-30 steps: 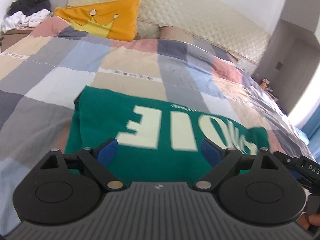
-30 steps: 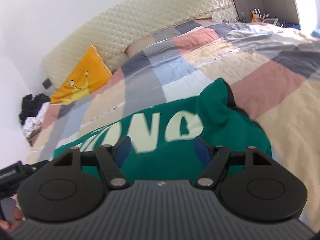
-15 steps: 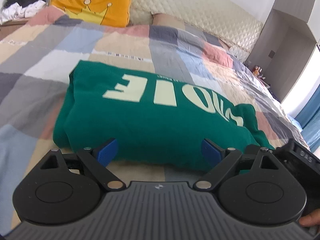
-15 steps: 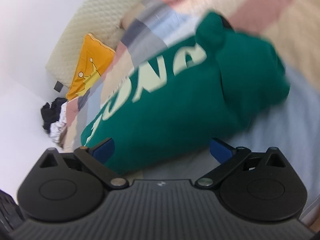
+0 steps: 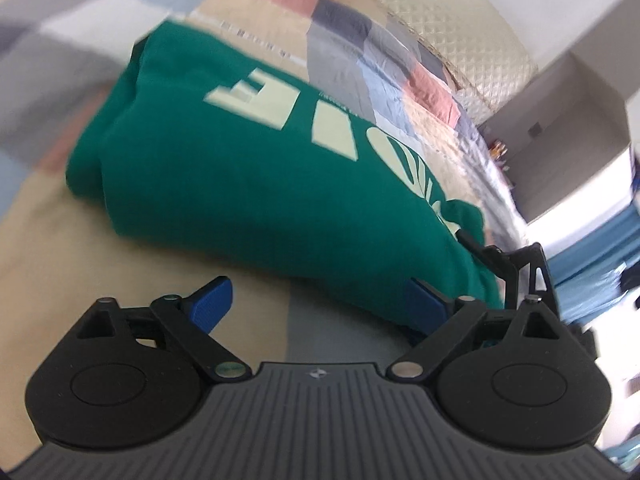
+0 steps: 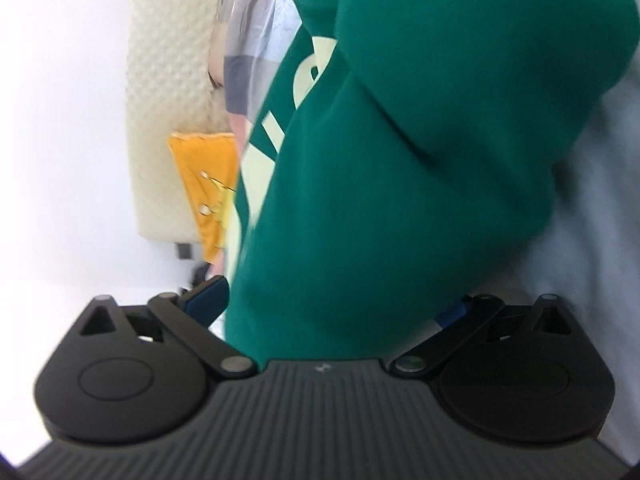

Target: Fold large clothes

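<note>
Both tools wide open, empty: L tool low by green sweatshirt; R tool rolled sideways, straddling its edge.

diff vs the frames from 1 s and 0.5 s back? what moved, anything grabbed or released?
Both grippers came down to the near edge of the green sweatshirt. The right gripper rolled hard, opened wider and now straddles the sweatshirt's end, jaws wide, pads not visibly pressing. The left gripper dropped lower, still open and gripping nothing. Nothing released. Sweatshirt stays folded on the patchwork quilt.
</note>
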The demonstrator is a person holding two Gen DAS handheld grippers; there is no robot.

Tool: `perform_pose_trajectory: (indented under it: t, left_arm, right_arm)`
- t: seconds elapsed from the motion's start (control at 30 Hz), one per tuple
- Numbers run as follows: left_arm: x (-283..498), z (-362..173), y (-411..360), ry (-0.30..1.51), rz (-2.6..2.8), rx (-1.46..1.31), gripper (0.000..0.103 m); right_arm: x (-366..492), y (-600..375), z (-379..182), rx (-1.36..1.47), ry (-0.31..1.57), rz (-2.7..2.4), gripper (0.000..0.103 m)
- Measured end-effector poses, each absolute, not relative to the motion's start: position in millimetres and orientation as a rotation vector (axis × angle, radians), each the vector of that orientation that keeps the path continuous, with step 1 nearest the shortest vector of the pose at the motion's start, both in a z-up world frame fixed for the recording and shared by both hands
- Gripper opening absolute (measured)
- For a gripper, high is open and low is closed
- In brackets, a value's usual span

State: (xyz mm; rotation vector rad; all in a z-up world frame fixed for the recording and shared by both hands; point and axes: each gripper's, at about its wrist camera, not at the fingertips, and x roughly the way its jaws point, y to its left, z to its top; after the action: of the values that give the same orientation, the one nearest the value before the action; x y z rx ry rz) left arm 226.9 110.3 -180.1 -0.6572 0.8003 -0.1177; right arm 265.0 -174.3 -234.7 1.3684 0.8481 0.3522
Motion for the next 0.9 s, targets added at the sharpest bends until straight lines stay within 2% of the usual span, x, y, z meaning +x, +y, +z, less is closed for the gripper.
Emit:
perform_pose_trajectory:
  t: [0.2, 0.43, 0.7, 0.9]
  left_arm:
    - [230, -216, 135, 0.851, -0.149, -0.944, 0.097]
    - [244, -243, 150, 0.773, -0.121, -1.17, 0.099]
    - [257, -257, 150, 0.697, -0.093, -1.281, 0.1]
    - [264, -238, 140, 0.585, -0.148, -1.204, 0.098]
  right_arm:
    - [253, -171, -221, 1.386, 0.74, 0.416, 0.103]
    - [250, -163, -221, 1.381, 0.748, 0.403, 0.103]
    - [257, -157, -221, 1.371, 0.767, 0.385, 0.103]
    - [259, -168, -227, 1.377, 0.768, 0.373, 0.103]
